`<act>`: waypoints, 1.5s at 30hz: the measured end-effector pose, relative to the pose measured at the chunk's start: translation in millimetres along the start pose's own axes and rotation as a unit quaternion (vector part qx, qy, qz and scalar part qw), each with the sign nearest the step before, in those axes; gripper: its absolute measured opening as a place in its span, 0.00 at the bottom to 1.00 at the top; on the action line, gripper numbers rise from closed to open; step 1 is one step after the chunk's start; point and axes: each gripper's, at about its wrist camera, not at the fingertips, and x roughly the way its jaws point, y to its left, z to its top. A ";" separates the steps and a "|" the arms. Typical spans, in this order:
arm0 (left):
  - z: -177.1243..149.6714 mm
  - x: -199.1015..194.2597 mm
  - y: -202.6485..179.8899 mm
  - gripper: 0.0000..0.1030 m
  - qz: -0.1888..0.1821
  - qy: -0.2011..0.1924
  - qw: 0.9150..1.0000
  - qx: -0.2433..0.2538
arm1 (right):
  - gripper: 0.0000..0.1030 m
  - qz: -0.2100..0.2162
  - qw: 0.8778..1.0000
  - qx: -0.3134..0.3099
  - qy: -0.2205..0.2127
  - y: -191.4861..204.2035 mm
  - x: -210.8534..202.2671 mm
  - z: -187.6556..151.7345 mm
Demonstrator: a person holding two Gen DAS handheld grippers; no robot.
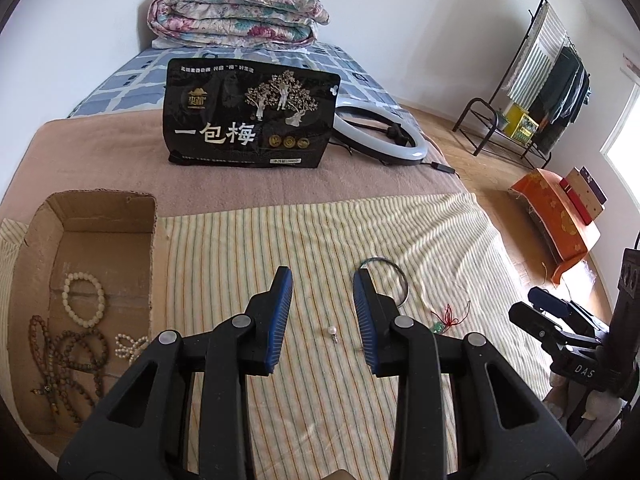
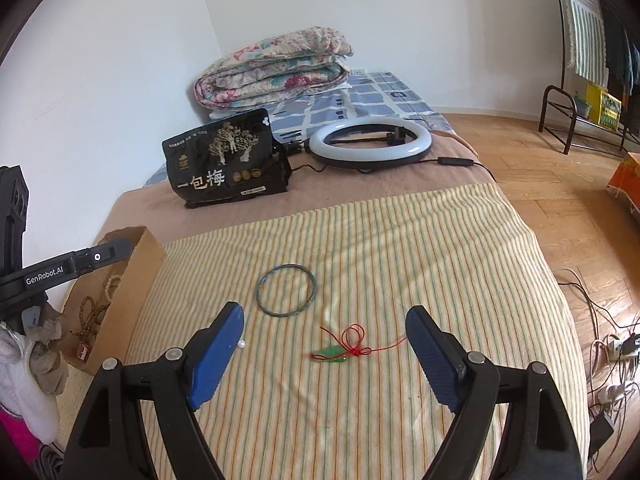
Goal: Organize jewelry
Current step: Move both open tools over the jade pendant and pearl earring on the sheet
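Note:
Striped cloth covers the near end of the bed. My left gripper is open above it with nothing between its pads; a small pearl lies on the cloth below the gap. A thin green bangle lies just past the right finger. At the left, a cardboard box holds a white bead bracelet and brown bead strings. My right gripper stands wide open and empty over a green pendant on red cord. Beyond it lies the bangle, and the pearl is by its left finger.
A black snack bag stands mid-bed beside a ring light with its cable. A folded quilt lies at the head. The bed's right edge drops to a wood floor with an orange-covered box, a clothes rack and cables.

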 end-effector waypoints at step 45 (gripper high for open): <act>-46.0 114.8 -8.0 0.22 0.000 0.103 0.994 0.028 | 0.76 0.009 0.994 0.018 0.103 -12.1 98.9 -37.0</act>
